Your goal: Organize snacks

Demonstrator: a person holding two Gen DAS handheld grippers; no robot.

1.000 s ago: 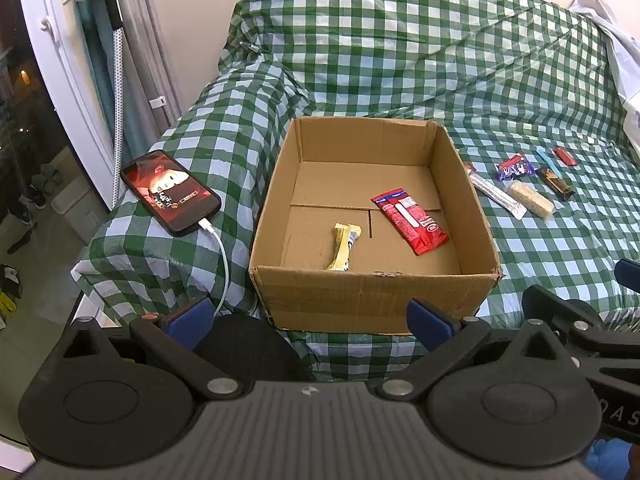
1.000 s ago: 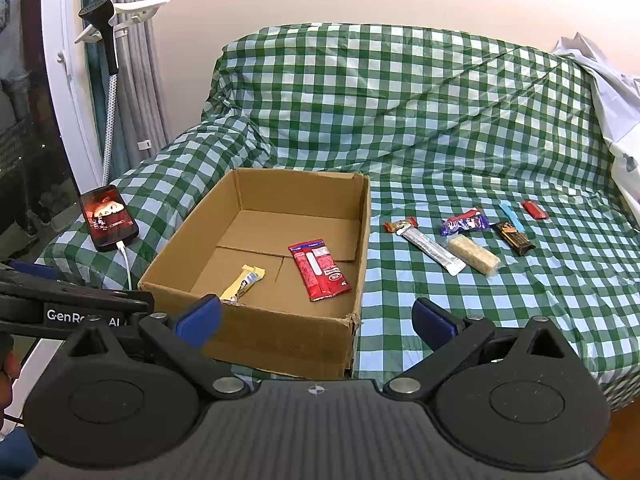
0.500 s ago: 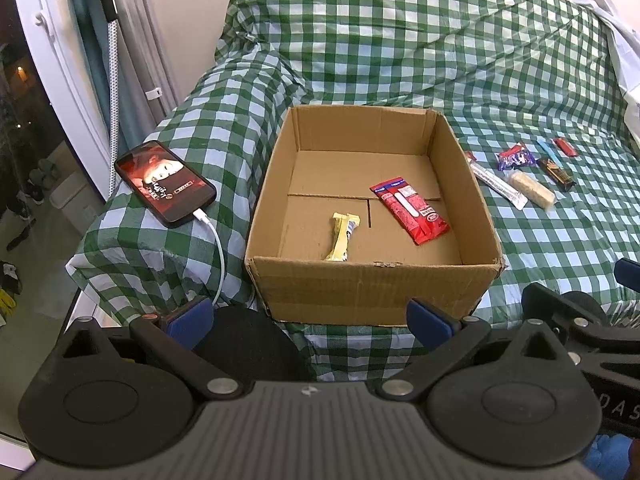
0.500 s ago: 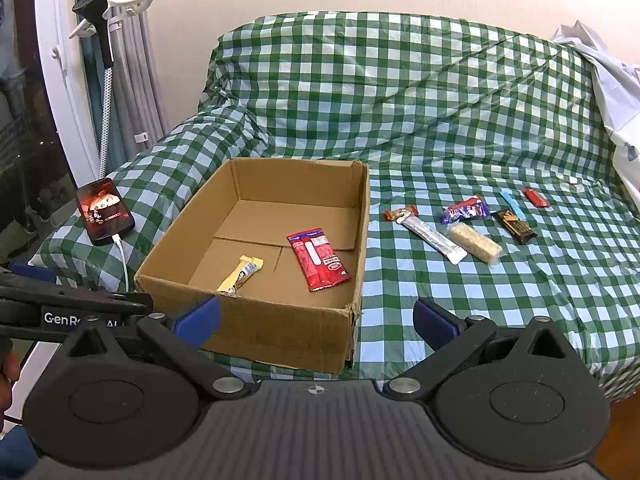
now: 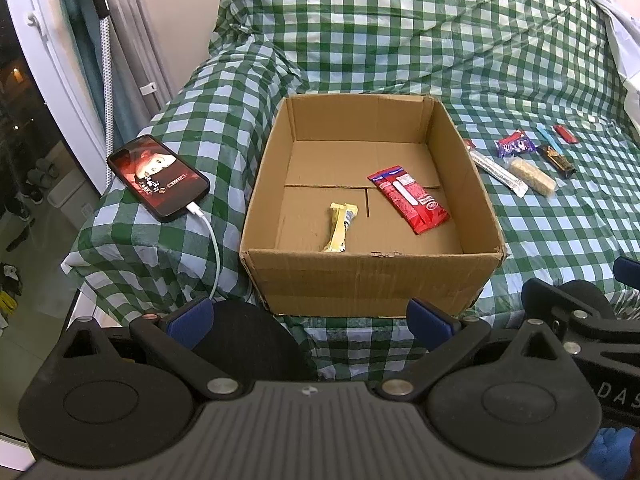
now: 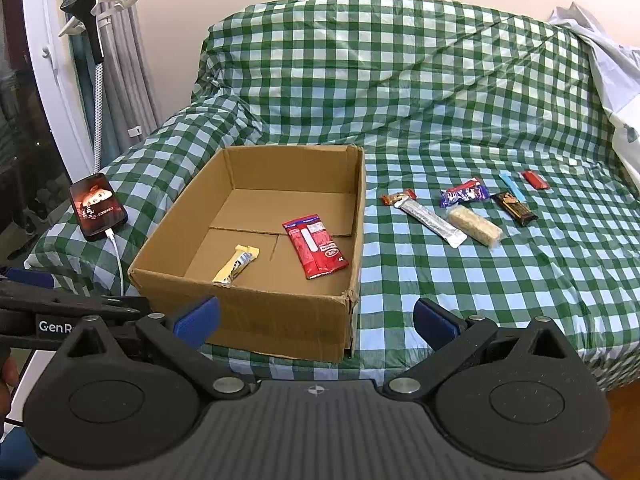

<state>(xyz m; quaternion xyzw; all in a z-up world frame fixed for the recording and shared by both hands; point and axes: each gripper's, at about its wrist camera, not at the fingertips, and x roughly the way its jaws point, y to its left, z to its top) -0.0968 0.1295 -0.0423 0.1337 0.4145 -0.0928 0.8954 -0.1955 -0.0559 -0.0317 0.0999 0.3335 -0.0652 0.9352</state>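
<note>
Cardboard box (image 6: 256,312) sits on the covered sofa (image 6: 440,92). Inside it, two wrapped bars (image 6: 236,265) (image 6: 315,245) lie side by side. Right of the box, seven snacks (image 6: 474,225) lie grouped. Left, a phone (image 6: 97,205) rests on the armrest.

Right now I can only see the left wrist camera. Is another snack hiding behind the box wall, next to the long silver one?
Observer: Yes. The right wrist view shows a small orange-brown snack lying on the checked cover, right at the far end of the silver wrapper, outside the box.
Operator: Is the right gripper holding something?
Observer: No. The right gripper is open, with nothing between its fingers.
Operator: What's past the near right corner of the bed?
Observer: Brown wooden floor.
</note>
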